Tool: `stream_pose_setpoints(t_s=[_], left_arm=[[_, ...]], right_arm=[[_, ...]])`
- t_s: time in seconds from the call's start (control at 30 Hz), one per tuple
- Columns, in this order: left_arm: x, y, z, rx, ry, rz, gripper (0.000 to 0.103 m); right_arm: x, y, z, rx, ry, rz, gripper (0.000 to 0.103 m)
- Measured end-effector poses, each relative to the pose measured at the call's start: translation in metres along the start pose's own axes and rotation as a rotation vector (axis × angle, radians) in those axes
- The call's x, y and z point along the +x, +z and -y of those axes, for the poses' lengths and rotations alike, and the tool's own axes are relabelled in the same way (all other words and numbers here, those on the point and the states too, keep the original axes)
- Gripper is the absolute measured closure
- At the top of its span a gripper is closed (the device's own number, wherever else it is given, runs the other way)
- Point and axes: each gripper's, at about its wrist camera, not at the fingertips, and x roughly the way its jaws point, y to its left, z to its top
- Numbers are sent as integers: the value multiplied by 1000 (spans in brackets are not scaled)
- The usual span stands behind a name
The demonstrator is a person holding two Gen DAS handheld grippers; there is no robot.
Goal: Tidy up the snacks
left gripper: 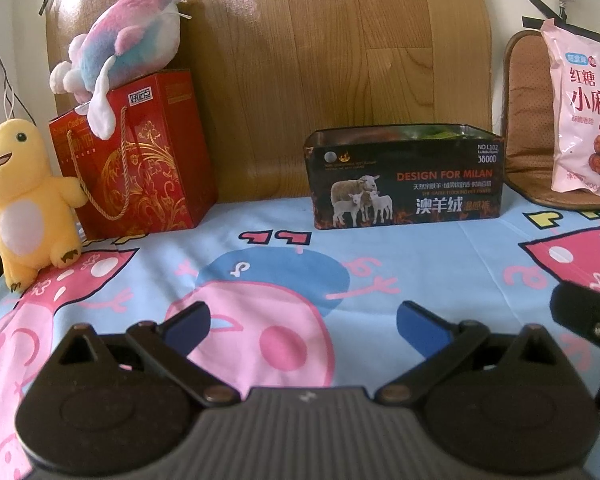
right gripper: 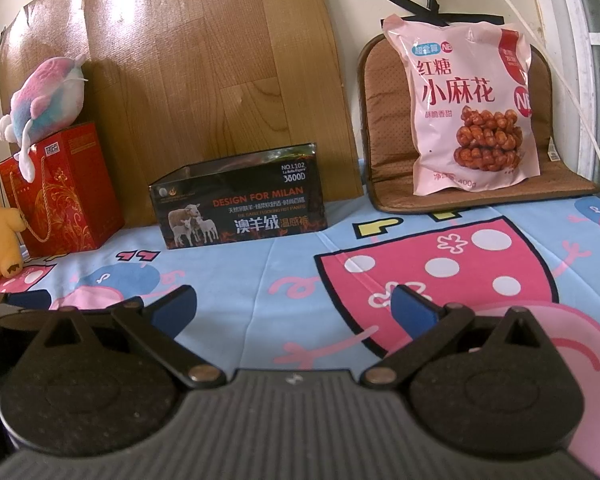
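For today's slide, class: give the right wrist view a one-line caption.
Open right gripper hovers over cartoon sheet, facing a black tin and pink snack bag propped on a brown cushion.

The black rectangular metal tin printed with sheep [right gripper: 242,204] stands on the blue cartoon-print bedsheet [right gripper: 240,280], its back against the glossy wood-grain vinyl sheet [right gripper: 220,72] that leans on the wall behind it. Left of the tin, also against the vinyl sheet, stands the red paper gift bag with rope handles [left gripper: 140,160]; the pink-and-blue plush fish [left gripper: 128,44] lies on top of the bag, and the yellow plush dinosaur [left gripper: 24,204] stands just beside the bag, on its far side from the tin. Right of the tin, well apart, the brown perforated seat cushion [right gripper: 384,120] leans against the wall, and the pink plastic bag of fried dough twists [right gripper: 472,108] stands on the cushion, propped against it. Something lies inside the tin, too hidden to tell.
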Motion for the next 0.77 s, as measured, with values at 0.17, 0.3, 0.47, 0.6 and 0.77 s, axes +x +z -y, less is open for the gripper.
stream_pose_setpoints(t_s=[0.17, 0.3, 0.47, 0.6, 0.77], left_arm=[[-1, 0, 0, 0, 1, 0, 0], [-1, 1, 0, 1, 3, 3, 0], [-2, 1, -1, -2, -1, 11, 0], [-4, 1, -1, 1, -3, 28, 0], [-3, 0, -1, -6, -12, 20, 0]], right_arm=[[0, 0, 0, -3, 0, -1, 0], [0, 0, 0, -2, 0, -1, 0], [0, 0, 0, -2, 0, 0, 0], [0, 0, 0, -3, 0, 0, 0], [0, 0, 0, -2, 0, 1, 0]])
